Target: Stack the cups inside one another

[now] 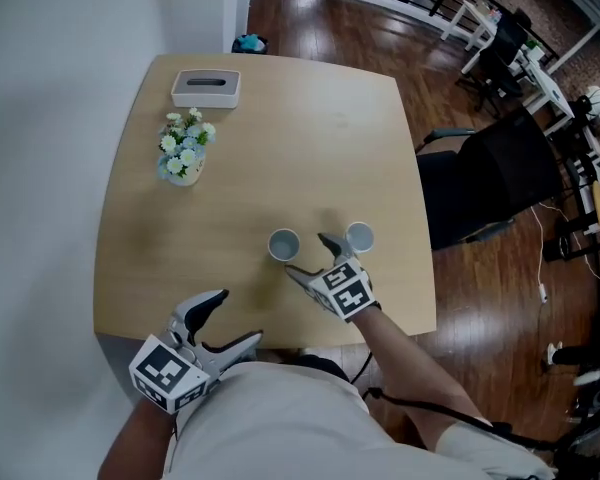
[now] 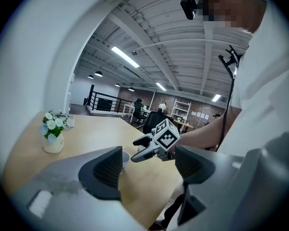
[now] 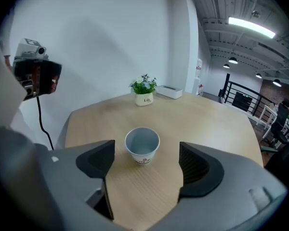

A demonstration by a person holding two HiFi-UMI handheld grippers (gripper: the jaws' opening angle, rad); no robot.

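My right tongs are spread and empty. The first cup stands on the desk just ahead of their gap, in line with the flower vase, touching neither jaw. The second cup, farther from the flower vase, stands beside these tongs. Both cups are upright: axis vertical, mouths up. My left tongs, also spread and empty, lie farther off. I judge the right tongs nearer for the pick.

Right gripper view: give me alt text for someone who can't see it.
An empty white cup stands upright on a light wooden table, just ahead of the right gripper, whose jaws are apart. Farther back stand a small vase of flowers and a white box.
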